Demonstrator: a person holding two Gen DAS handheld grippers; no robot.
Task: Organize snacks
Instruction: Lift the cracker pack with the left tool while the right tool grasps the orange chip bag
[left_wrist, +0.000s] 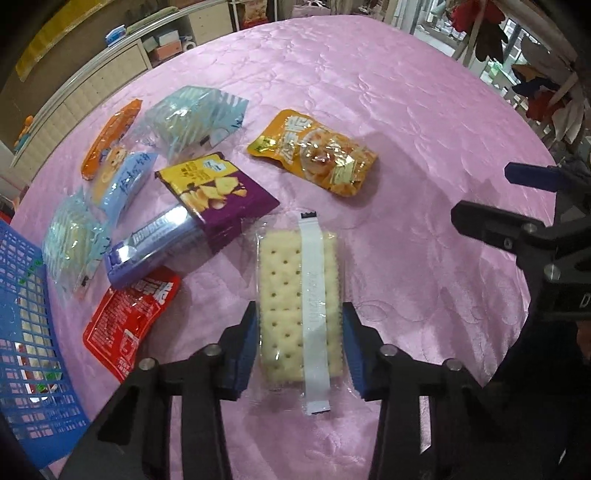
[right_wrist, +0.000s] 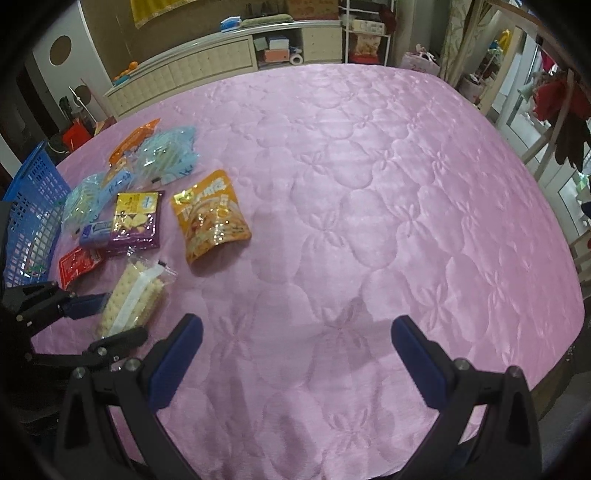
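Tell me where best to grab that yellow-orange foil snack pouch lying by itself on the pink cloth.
Probably across the flat top seal of the yellow-orange foil snack pouch, coming from above: it lies flat on the pink quilted cloth, its middle bulges, and its right side is clear of other packs.

Silver-blue bar wrapper (left_wrist: 155, 245), left of centre: block capitals, apparently "GONBLE…" — the rest unclear.
Yellow pouch (left_wrist: 314, 151), upper centre: large Chinese characters — unreadable.
Red packet (left_wrist: 129, 321), lower left: white Chinese print, too blurred.
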